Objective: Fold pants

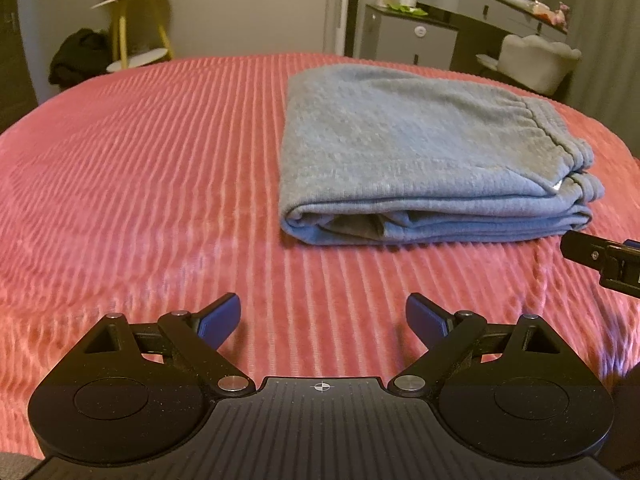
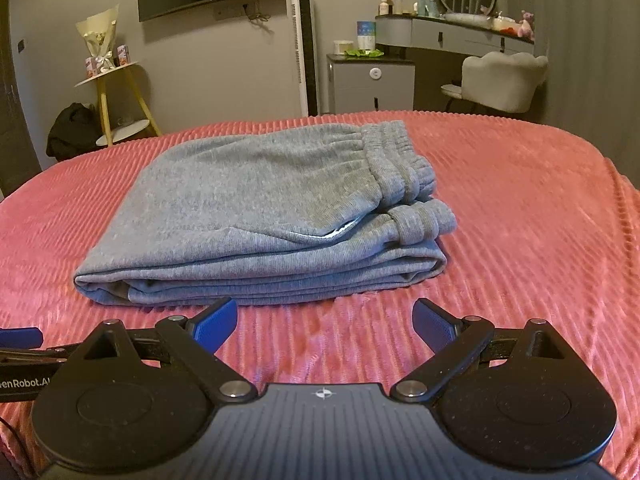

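The grey sweatpants (image 1: 420, 152) lie folded in a thick flat stack on the pink ribbed bedspread (image 1: 140, 168), waistband to the right. In the right wrist view the pants (image 2: 260, 208) lie just ahead of my right gripper (image 2: 324, 324), which is open and empty, apart from the cloth. My left gripper (image 1: 323, 320) is open and empty, to the near left of the stack. Part of the right gripper (image 1: 600, 260) shows at the right edge of the left wrist view. Part of the left gripper (image 2: 20, 348) shows at the left edge of the right wrist view.
Beyond the bed's far edge stand a yellow-legged side table (image 2: 116, 92), a dark bag (image 2: 72, 128) on the floor, a tall white tower unit (image 2: 304, 48), a grey cabinet (image 2: 372, 84), a vanity desk (image 2: 460, 32) and a pale chair (image 2: 500, 80).
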